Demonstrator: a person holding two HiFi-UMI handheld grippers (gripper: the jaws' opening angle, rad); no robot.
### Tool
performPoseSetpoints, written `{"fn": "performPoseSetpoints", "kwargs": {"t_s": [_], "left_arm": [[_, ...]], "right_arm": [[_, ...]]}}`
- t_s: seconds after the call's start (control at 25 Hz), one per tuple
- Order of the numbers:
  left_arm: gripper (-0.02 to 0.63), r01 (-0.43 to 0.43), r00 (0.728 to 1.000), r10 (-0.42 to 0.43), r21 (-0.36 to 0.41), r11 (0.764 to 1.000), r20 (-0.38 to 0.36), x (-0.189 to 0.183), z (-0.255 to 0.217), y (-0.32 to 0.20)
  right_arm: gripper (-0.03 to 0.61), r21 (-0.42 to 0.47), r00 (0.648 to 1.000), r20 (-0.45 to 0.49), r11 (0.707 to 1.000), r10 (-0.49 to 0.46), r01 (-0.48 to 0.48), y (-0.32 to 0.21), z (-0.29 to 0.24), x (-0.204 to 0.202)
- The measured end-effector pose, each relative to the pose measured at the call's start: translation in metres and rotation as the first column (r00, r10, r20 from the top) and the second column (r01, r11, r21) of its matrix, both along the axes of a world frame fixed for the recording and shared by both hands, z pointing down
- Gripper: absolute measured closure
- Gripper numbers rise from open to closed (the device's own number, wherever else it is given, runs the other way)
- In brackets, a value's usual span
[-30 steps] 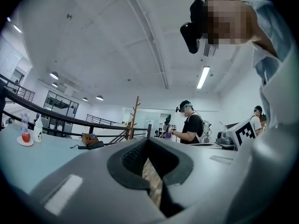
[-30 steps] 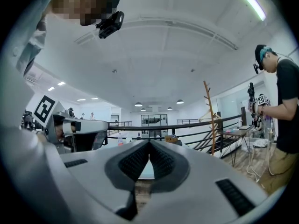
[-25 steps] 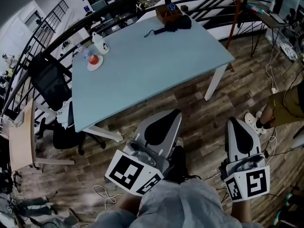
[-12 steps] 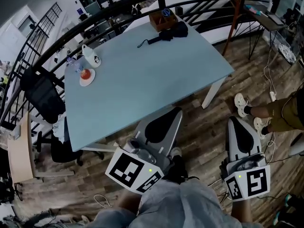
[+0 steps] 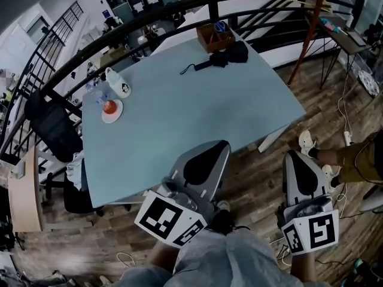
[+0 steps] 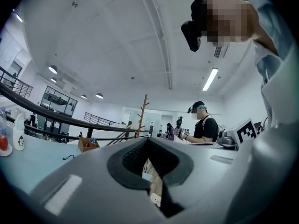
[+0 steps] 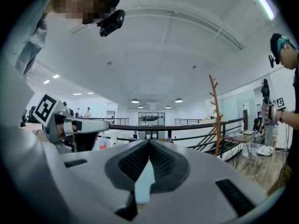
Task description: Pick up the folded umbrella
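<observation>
I see the folded umbrella [image 5: 218, 58] lying at the far edge of the blue surface [image 5: 179, 130], just beside a wooden box [image 5: 215, 36] and well apart from both grippers. The left gripper [image 5: 220, 143] and right gripper [image 5: 292, 155] sit at the near side, jaws closed on nothing. A black railing [image 5: 149, 14] curves behind, with plank floor [image 5: 263, 178] below.
</observation>
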State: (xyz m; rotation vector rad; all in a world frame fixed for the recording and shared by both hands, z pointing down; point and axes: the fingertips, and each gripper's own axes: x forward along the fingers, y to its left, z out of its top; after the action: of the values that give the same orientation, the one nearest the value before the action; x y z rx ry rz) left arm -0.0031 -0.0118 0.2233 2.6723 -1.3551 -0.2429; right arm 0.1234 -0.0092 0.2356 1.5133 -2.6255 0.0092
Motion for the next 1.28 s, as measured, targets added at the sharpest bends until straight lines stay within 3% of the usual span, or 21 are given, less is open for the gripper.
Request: {"fn": "performPoseSetpoints", "kwargs": {"t_s": [0.28,0.44,1.28], "left_arm": [[0.609,0.028,0.999,-0.028,-0.002,1.000,-0.019,-0.024,0.003,-0.041],[0.609,0.041,0.999,-0.041,0.001,0.999,-0.025,-0.036,0.005,-0.051],[0.609,0.169,0.985,-0.168,0.022,0.985,-0.036,-0.083,-0.003,-0.054]], "right_arm": [[0.578,-0.027,1.000,-0.016,1.000,-0.013,0.013,-0.040,0.004,-0.022],[0.578,0.004,0.999,-0.021,1.000,-0.027,0.027,-0.053,0.001,-0.032],[0.578,0.023,0.991,-0.035,0.992,-0.127,0.128,-0.076,-0.005,-0.070]]}}
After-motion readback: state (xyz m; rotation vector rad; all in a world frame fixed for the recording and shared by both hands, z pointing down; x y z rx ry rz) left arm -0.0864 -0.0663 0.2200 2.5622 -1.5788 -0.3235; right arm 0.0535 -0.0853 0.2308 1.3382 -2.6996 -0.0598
